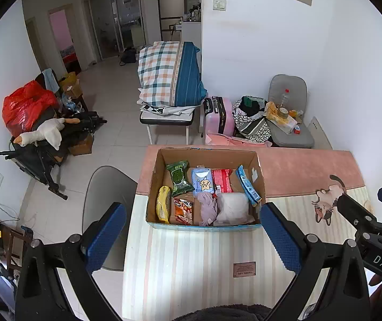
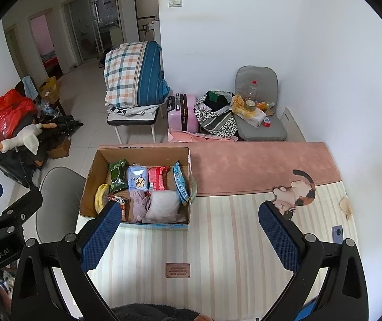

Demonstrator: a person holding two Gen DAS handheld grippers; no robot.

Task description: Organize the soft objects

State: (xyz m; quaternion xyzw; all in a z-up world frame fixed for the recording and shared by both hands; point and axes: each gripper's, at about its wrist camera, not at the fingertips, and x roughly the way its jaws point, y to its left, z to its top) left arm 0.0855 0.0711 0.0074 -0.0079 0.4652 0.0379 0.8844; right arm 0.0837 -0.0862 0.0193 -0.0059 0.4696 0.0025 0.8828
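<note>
On striped table mat [image 1: 191, 262], cardboard box [image 1: 207, 157], tiled floor [image 1: 116, 101]

Cardboard box [image 1: 205, 157] on desk [image 1: 191, 262], toward its far left part. In box: back row of wipes pack [image 1: 179, 178], tissue pack [image 1: 203, 182], snack pack [image 1: 221, 180]; front row of cloth [image 1: 208, 208], pillow [image 1: 232, 208] right of it. Chair [image 1: 108, 200] left of desk. Behind desk: suitcase [image 1: 219, 116], cushioned chair [image 1: 290, 112] to its right.

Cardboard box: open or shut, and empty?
Open, not empty: the cardboard box has no lid over it, and packets and soft bundles lie visible inside.
</note>
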